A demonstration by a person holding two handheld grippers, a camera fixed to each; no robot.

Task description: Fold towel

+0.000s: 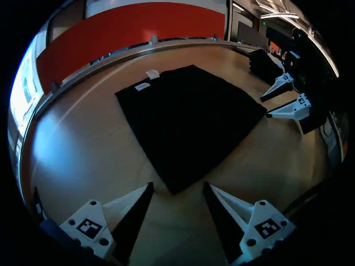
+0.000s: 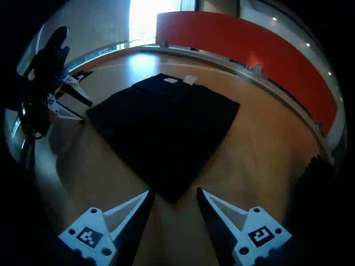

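Black rectangular cloth towel [image 1: 186,124]: it lies flat and unfolded on the pale wooden table [image 1: 80,146] in front of the red wall panel [image 1: 133,31]. The edge bearing the white tags [image 1: 143,86] is the one nearest that panel. My left gripper [image 1: 178,184] is released, fingers spread. One corner of the edge farthest from the panel lies just ahead of the gap between them. My right gripper [image 2: 175,190] is likewise spread and grasps nothing, and it faces the other corner of that same edge.

The step in hand, as I judge it, is seizing both corners. To do it well I should slide each lower finger under a single layer, clench at matching points, then lift both together so the edge stays straight.

The towel looks nearly square. I judge that its long axis runs toward the panel, though the curved views leave this uncertain.
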